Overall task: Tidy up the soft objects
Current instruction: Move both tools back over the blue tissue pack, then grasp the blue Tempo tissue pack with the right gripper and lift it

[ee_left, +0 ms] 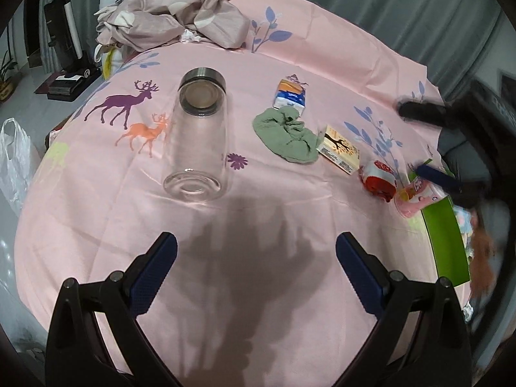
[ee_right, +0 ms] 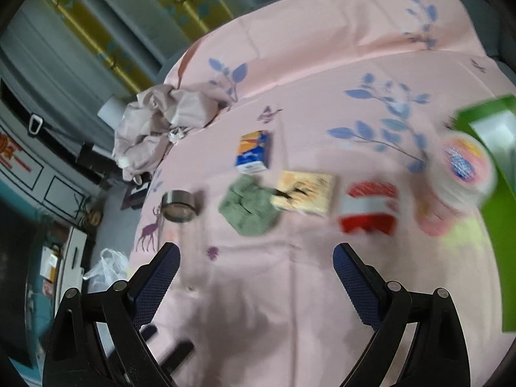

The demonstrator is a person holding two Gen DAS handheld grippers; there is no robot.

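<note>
A crumpled green cloth (ee_left: 287,135) (ee_right: 251,206) lies mid-table on the pink deer-print tablecloth (ee_left: 258,209). Around it sit a blue-orange tissue pack (ee_left: 288,95) (ee_right: 253,151), a beige box (ee_left: 338,148) (ee_right: 304,193), a red-white soft pack (ee_left: 379,177) (ee_right: 369,211) and a pink packet (ee_left: 412,198). My left gripper (ee_left: 256,245) is open and empty above the near part of the table. My right gripper (ee_right: 254,254) is also open and empty; it appears in the left wrist view (ee_left: 411,140) over the right side, near the pink packet. The right wrist view is blurred.
A clear glass jar (ee_left: 200,135) with a metal lid (ee_right: 180,206) lies on its side at the left. A green box (ee_left: 446,238) (ee_right: 493,161) stands at the right table edge. Crumpled mauve fabric (ee_left: 174,16) (ee_right: 161,119) is heaped at the far end. A white plastic bag (ee_left: 14,161) sits on the floor.
</note>
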